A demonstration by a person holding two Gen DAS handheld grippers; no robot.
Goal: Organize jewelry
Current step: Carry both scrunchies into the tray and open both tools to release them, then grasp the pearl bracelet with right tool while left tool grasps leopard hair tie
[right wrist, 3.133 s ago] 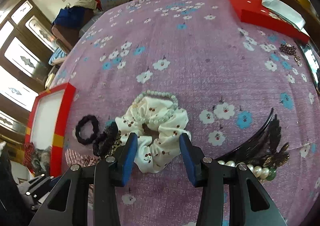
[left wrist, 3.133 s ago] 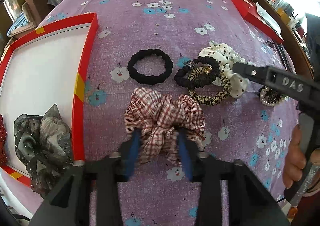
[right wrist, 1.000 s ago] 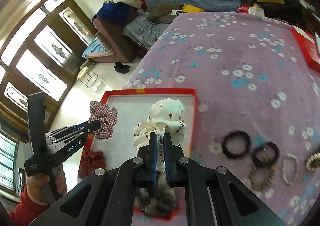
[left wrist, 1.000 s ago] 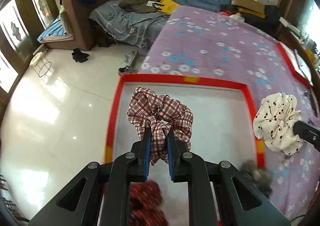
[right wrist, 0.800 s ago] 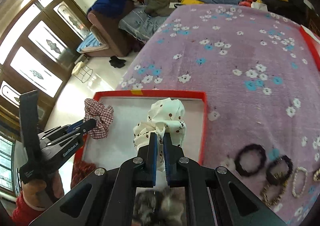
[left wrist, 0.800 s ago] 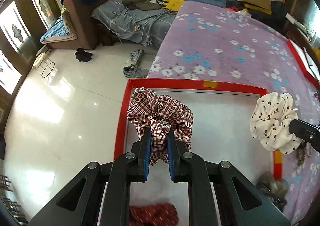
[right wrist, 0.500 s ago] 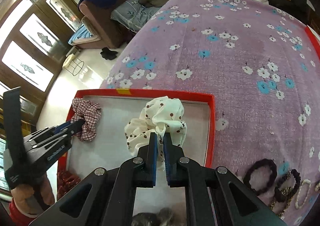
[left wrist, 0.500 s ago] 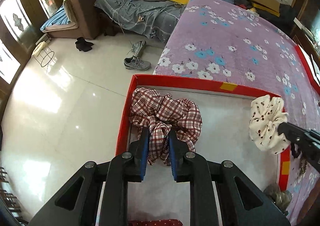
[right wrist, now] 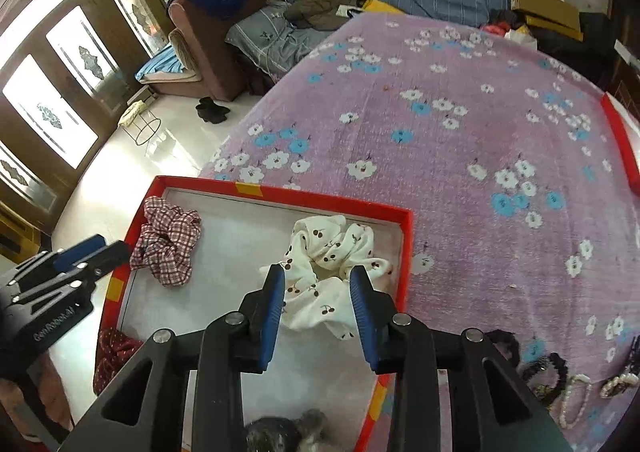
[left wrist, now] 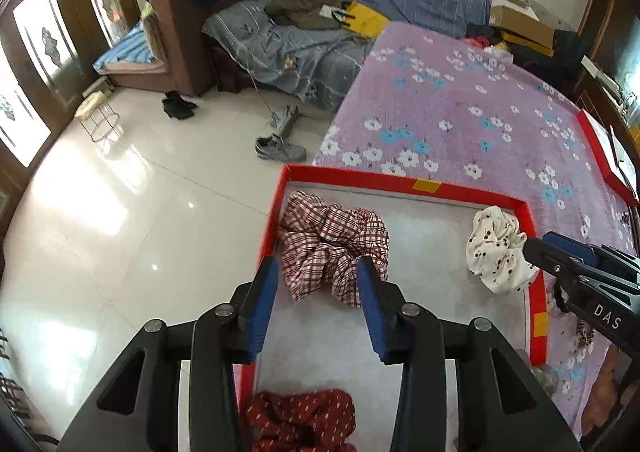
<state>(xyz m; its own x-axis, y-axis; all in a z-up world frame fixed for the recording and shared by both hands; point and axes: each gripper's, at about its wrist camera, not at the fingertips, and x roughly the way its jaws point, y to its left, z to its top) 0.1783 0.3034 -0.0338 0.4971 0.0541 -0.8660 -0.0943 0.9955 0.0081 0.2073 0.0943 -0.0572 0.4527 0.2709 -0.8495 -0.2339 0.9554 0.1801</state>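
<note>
Your left gripper [left wrist: 316, 284] is spread wide and holds nothing. The plaid scrunchie [left wrist: 332, 244] lies loose just ahead of it at 12 o'clock, its near folds reaching in between the blue pads [left wrist: 264, 292], resting on the white floor of the red-rimmed tray [left wrist: 404, 182] near the far left corner.

Your right gripper [right wrist: 316, 292] is also wide open and empty. The cream cherry-print scrunchie [right wrist: 330, 260] sits between and just beyond its pads at 12 o'clock, against the tray's right rim [right wrist: 404, 252].

Both scrunchies look released, so the next move is probably a straight pull back toward 6 o'clock. That move depends on the cloth lying between the pads: back out along the gripper's own line so neither pad snags a fold.

Count inside the tray: four scrunchies. One plaid, one cream, one dark red dotted scrunchie [left wrist: 300, 420] at the near left, and one grey scrunchie [right wrist: 280, 434] at the near edge, partly hidden.

Outside the tray, on the purple flowered bed cover [right wrist: 460, 156], more pieces wait at about 4 o'clock from the right gripper: dark hair ties [right wrist: 548, 366] and bead bracelets [right wrist: 576, 400]. They overlap at the picture's edge, so an exact count cannot be made. The right gripper is the nearer one to them.
</note>
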